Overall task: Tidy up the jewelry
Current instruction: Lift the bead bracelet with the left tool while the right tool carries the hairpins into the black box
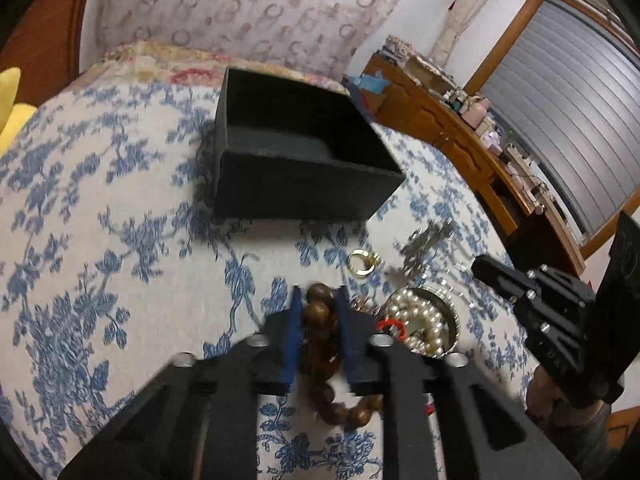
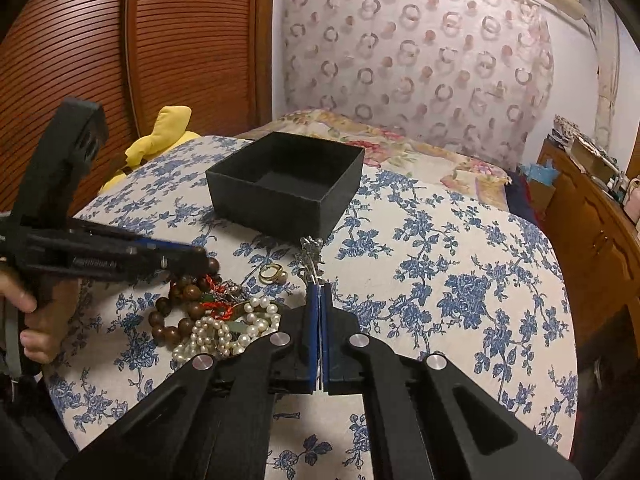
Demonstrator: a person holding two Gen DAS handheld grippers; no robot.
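Observation:
An open black box (image 1: 296, 160) (image 2: 286, 182) stands on the blue-flowered cloth, and what I see of its inside is empty. My left gripper (image 1: 320, 300) is shut on a brown wooden bead bracelet (image 1: 320, 320); its other beads trail on the cloth (image 2: 176, 320). My right gripper (image 2: 319, 290) is shut on a silver chain (image 2: 312, 256) that lies toward the box. It also shows in the left wrist view (image 1: 424, 244). A pearl strand (image 1: 420, 320) (image 2: 224, 332) and a gold ring (image 1: 362, 262) (image 2: 271, 273) lie in the pile.
The table (image 2: 440, 280) has a round edge. A flowered bed (image 2: 400, 144) lies behind it. A wooden dresser (image 1: 460, 132) with clutter stands at the right. A yellow cloth (image 2: 168, 132) lies at the far left.

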